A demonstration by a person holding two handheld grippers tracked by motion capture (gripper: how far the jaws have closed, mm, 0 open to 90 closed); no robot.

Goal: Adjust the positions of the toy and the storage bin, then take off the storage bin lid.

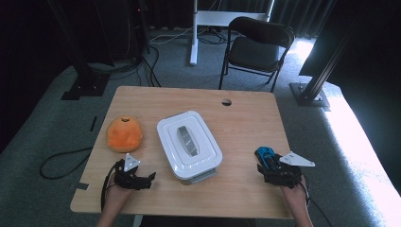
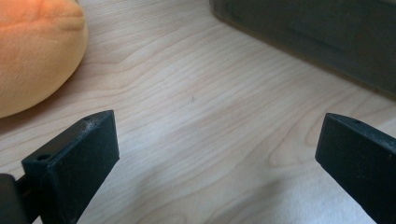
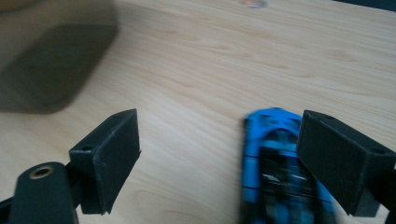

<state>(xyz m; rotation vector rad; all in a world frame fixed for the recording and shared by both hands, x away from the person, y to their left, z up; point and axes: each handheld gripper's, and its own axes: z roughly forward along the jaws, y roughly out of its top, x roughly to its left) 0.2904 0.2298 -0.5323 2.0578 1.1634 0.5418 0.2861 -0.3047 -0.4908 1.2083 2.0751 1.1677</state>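
- The toy car [image 3: 275, 168] is bright blue with a black roof and dark windows, blurred in the right gripper view; no writing is readable on it.
- It lies on the wooden table [image 1: 246, 118] at about 4 o'clock from the white lidded box [image 1: 189, 144].
- The right gripper [image 3: 219, 154] has its jaws wide apart; the car sits beside the right-hand jaw, unclamped.
- The left gripper [image 2: 217, 149] has its jaws spread over bare wood, with an orange plush toy [image 2: 32, 51] at 10 o'clock.
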